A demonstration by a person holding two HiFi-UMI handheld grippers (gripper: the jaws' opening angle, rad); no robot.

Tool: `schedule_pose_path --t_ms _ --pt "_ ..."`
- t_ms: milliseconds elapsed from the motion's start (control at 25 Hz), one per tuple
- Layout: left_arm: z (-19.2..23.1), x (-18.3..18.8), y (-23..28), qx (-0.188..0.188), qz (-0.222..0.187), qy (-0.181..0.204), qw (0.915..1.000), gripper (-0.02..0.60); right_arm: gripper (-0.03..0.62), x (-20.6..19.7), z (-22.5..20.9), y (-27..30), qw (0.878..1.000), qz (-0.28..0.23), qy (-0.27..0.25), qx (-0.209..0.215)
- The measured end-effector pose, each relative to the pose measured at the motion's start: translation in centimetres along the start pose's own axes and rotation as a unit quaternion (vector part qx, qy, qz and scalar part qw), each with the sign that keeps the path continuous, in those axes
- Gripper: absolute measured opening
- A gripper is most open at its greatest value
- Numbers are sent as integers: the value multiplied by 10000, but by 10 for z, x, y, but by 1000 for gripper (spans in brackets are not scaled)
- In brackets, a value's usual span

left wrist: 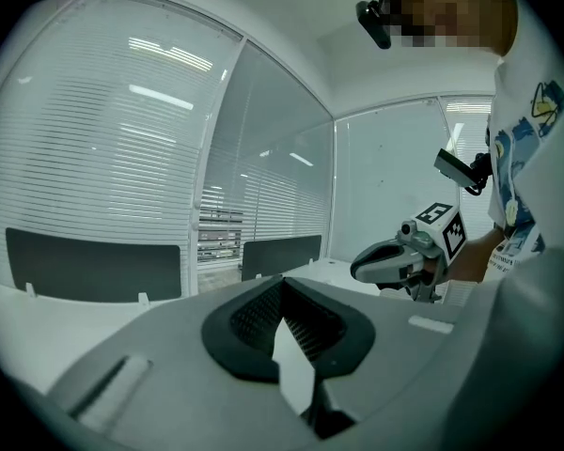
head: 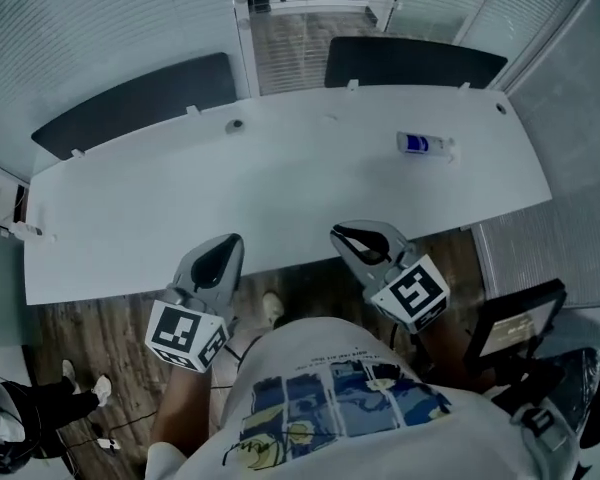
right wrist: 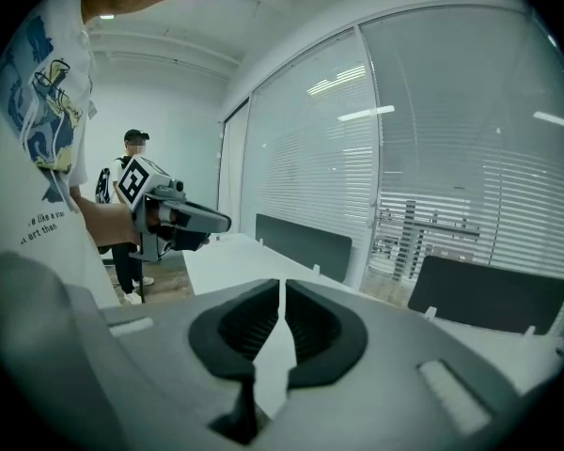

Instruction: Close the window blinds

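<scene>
White slatted blinds (head: 80, 38) hang over the glass walls behind a long white desk (head: 280, 198); they also show in the left gripper view (left wrist: 94, 148) and the right gripper view (right wrist: 451, 158). Their slats look partly open, with the room beyond visible through them. My left gripper (head: 227, 251) hovers over the desk's near edge, shut and holding nothing. My right gripper (head: 363, 236) hangs beside it, also shut and holding nothing. Each shows in the other's view, the right gripper (left wrist: 362, 269) and the left gripper (right wrist: 221, 222). Both are well short of the blinds.
Two dark divider panels (head: 140, 103) (head: 415, 65) stand along the desk's far edge. A small bottle (head: 425, 145) lies on the desk at the right. A dark chair or screen (head: 520, 323) stands to my right. Another person (right wrist: 132, 205) stands at my left.
</scene>
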State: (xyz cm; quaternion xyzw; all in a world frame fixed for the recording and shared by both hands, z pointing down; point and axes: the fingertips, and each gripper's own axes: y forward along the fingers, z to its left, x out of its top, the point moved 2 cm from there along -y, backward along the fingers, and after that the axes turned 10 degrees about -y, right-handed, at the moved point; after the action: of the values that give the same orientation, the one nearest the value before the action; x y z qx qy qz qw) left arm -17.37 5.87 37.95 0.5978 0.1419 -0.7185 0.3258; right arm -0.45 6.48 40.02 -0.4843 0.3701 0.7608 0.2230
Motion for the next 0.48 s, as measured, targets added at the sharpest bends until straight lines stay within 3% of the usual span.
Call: schedule_pose_path --t_ms 480 --pt "-43 -18 -17 21 74 115 9999 3 17 -6 28 -32 9997 -100 -103 187"
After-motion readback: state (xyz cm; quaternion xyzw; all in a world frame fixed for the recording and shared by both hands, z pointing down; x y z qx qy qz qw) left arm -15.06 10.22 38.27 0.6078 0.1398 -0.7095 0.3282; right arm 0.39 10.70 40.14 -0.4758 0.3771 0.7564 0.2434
